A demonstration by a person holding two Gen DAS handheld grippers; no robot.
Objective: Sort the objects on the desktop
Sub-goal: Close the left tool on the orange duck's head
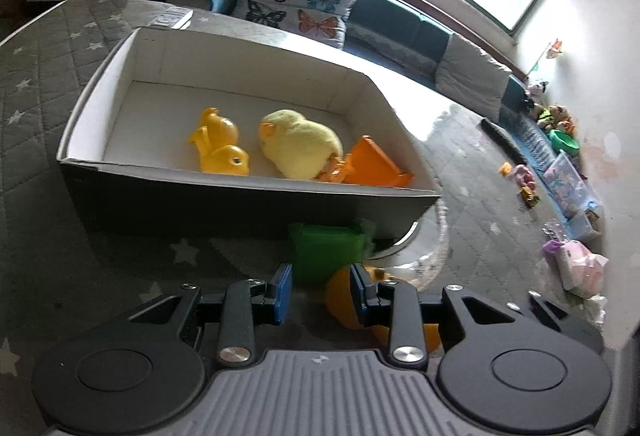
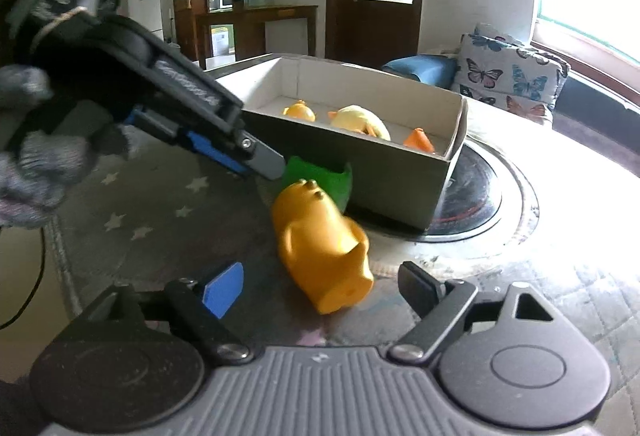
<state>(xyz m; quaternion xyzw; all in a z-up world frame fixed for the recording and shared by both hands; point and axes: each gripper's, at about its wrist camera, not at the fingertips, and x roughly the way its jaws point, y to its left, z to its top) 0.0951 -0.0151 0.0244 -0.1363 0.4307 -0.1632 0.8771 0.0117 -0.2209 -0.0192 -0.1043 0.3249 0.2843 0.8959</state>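
Observation:
An open cardboard box (image 1: 92,108) (image 2: 400,176) holds a yellow plastic duck (image 1: 220,144) (image 2: 300,111), a pale yellow plush chick (image 1: 300,144) (image 2: 360,122) and an orange plastic toy (image 1: 376,162) (image 2: 419,139). A green toy (image 1: 326,250) (image 2: 320,178) lies against the box's near wall. An orange toy pig (image 2: 324,256) (image 1: 338,302) lies on its side just in front of it. My left gripper (image 1: 320,294) (image 2: 260,164) is open, fingertips by the green toy and the pig. My right gripper (image 2: 320,292) is open, the pig's snout between its fingers.
The table has a grey quilted star-pattern cloth (image 1: 44,84) and a round black inset (image 2: 480,196) under the box's right end. A butterfly cushion (image 1: 296,0) and a sofa stand behind. Several toys (image 1: 560,156) lie along the right wall.

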